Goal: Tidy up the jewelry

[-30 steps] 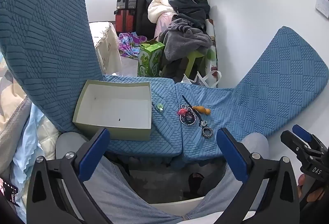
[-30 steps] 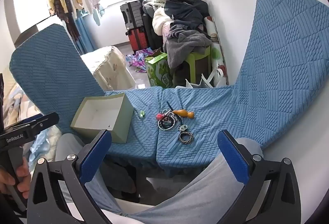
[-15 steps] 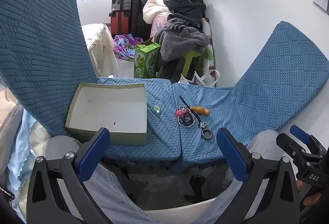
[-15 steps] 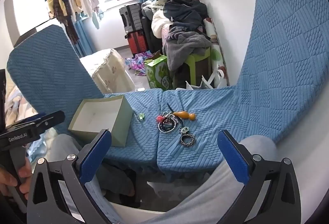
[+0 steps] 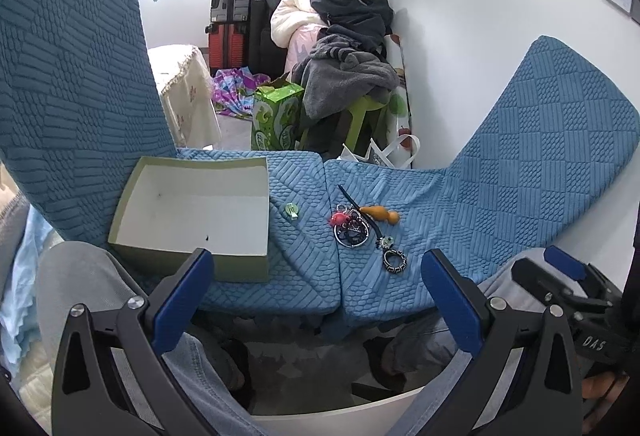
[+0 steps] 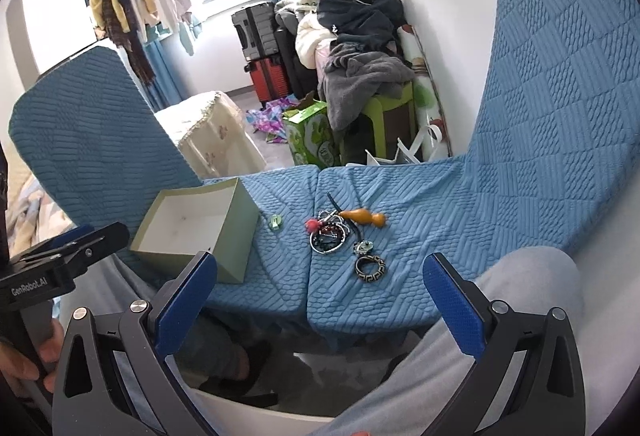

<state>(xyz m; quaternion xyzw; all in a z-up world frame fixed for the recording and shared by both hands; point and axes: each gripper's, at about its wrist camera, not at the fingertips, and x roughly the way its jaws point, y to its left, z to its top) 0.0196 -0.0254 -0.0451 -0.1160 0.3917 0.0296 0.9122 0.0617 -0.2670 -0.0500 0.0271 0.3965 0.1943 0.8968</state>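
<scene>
Both the left claw (image 5: 312, 292) and right claw (image 6: 320, 294) gape wide and empty at lower centre, while the open box (image 5: 192, 213) waits left of the tangled jewelry pile (image 5: 354, 226), ready for filling.

"GenRobot.AI" on left hand-held gripper (image 6: 68, 256); "DAS" on right hand-held gripper (image 5: 568, 284)

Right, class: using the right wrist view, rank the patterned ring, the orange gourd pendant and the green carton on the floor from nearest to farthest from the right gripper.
1. Patterned ring: on the blue cushion, nearest the right gripper, slightly to its right.
2. Orange gourd pendant: farther back on the same cushion, behind the tangled jewelry.
3. Green carton: on the floor beyond the cushions.
</scene>
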